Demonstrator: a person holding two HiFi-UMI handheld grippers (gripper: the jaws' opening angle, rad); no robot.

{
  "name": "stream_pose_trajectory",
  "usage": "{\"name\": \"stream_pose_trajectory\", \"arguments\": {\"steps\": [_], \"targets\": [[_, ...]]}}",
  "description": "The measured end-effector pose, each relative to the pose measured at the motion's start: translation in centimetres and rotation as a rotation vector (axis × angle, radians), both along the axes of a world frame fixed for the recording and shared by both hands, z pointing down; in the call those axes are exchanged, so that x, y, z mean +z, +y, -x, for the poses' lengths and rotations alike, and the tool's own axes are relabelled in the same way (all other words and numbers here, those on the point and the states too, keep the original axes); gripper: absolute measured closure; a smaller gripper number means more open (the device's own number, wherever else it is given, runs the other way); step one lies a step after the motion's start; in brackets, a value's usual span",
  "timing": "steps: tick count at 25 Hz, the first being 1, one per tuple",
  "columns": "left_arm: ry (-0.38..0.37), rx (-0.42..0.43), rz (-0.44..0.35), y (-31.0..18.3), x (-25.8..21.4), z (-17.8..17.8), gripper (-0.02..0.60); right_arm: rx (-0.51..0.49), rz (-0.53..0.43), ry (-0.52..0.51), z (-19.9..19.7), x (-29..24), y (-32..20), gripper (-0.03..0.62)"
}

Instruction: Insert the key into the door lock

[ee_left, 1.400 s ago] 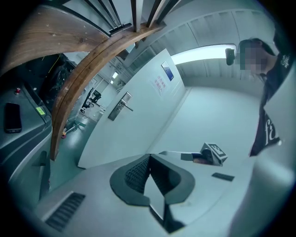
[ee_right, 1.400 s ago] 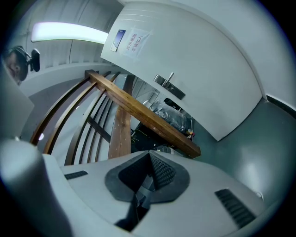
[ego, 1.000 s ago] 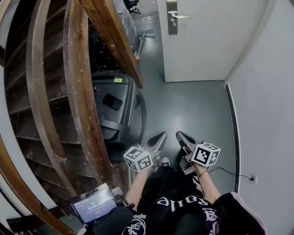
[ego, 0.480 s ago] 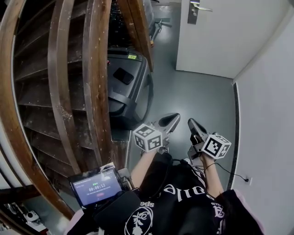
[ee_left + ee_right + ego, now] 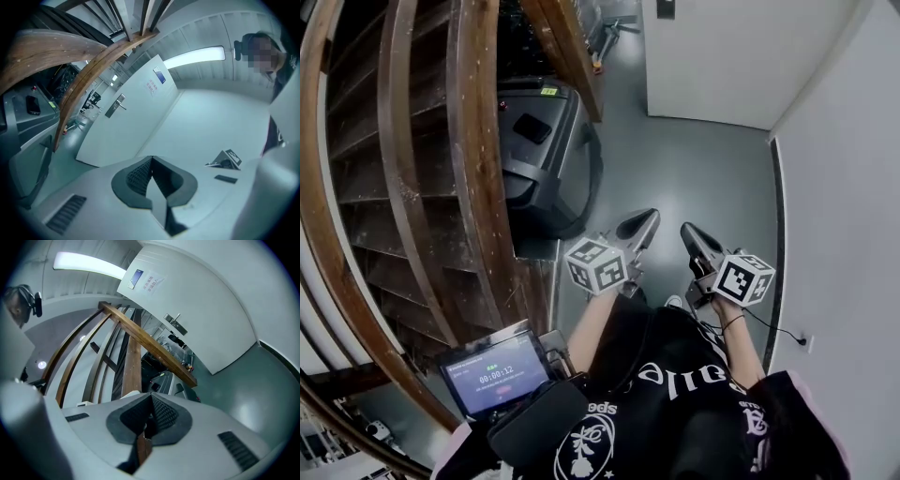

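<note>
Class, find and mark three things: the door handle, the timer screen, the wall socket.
door handle (image 5: 115, 105), left gripper view, on its metal plate
timer screen (image 5: 494, 375), head view, middle of the lit display
wall socket (image 5: 807, 343), head view, on its faceplate

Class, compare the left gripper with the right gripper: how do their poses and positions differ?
The left grey two-jaw gripper lies beside the brown wooden staircase; the right grey two-jaw gripper lies nearer the white wall. The left leans rightward, the right leftward, so their tips converge. Both have jaws together.
</note>
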State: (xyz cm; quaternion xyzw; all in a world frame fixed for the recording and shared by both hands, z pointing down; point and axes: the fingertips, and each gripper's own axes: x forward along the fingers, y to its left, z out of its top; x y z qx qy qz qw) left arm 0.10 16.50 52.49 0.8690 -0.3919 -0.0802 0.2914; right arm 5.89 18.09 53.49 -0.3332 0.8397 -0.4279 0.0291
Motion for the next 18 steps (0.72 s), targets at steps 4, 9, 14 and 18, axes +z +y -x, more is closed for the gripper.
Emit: {"name": "stream_pose_trajectory", "arguments": {"steps": [4,9,14,18], "targets": [[0.016,-0.026,0.008,0.4,-0.2,-1.6,0.577,-0.027,-0.006,0.029,-2.0,-0.1,0.7,0.577],[0.008,-0.031,0.019,1.8,0.0,-4.5,0.577,-0.042,-0.014,0.036,-4.7,-0.1,2.0,0.577],[-0.014,-0.027,0.024,2.8,0.2,-5.9,0.577,-0.061,-0.045,0.044,-6.0,-0.1,2.8,0.577],[-0.028,-0.046,0.04,2.8,0.1,-5.6,0.577,-0.065,-0.045,0.04,-6.3,-0.5,2.9,0.577]]}}
